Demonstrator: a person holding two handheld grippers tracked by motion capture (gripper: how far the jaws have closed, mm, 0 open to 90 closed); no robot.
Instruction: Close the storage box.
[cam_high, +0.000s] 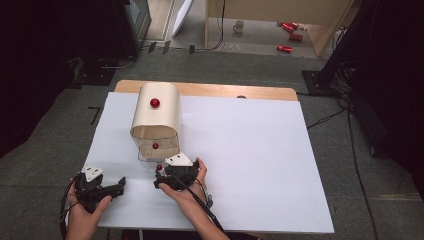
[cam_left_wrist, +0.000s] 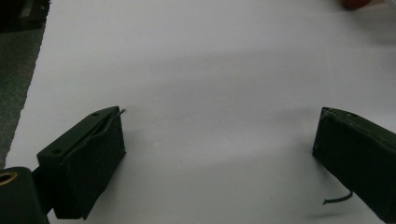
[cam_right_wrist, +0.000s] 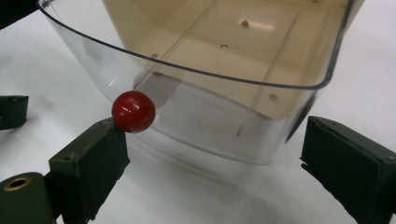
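Overhead, a white rectangular sheet (cam_high: 240, 165) covered a wooden table, and a cream, round-topped bread-bin-shaped box (cam_high: 157, 117) with a red ball knob (cam_high: 155, 103) on its top stood toward the table's far left corner. A clear plastic curved lid or drawer (cam_right_wrist: 210, 112) reached out of its open front toward the near edge, carrying a second small red round knob (cam_right_wrist: 133, 111).

The right gripper (cam_high: 169, 176), held in a person's right hand (cam_high: 187, 192), sat just in front of that clear front. Its black jaws were spread wide, and in the right gripper view the left jaw's tip lay right at the red knob; actual contact could not be judged.

The left gripper (cam_high: 107, 187), in the left hand (cam_high: 82, 212), rested near the near left corner over bare sheet, jaws wide apart and holding nothing.
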